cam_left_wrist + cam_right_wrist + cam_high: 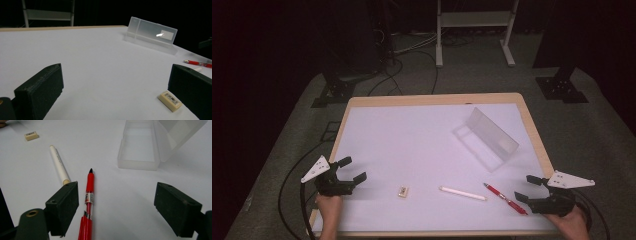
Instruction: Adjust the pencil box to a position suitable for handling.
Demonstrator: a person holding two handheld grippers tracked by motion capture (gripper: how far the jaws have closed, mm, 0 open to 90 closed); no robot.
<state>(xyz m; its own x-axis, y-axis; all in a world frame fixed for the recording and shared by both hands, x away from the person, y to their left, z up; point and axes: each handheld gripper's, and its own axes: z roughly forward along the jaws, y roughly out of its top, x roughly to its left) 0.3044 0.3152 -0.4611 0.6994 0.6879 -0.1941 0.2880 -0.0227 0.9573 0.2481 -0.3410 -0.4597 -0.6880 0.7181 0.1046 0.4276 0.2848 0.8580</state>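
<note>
On the white table top [412, 140] lie a small cream eraser [403, 191], a white pen [463, 193] and a red pen [506, 198], in a row near the front edge. An open clear plastic case [489, 137] stands further back on the right. My left gripper [353, 169] is open at the front left, with the eraser [170, 100] just inside its right jaw. My right gripper [525, 188] is open at the front right. In the right gripper view [117, 190] the red pen [89, 195] lies between the jaws, close to the left one, untouched.
The table has a wooden rim [534, 135]. Beyond it are a dark floor with cables [412, 60] and a white metal stand [474, 30]. Black stand feet [562, 87] sit at the far right and far left.
</note>
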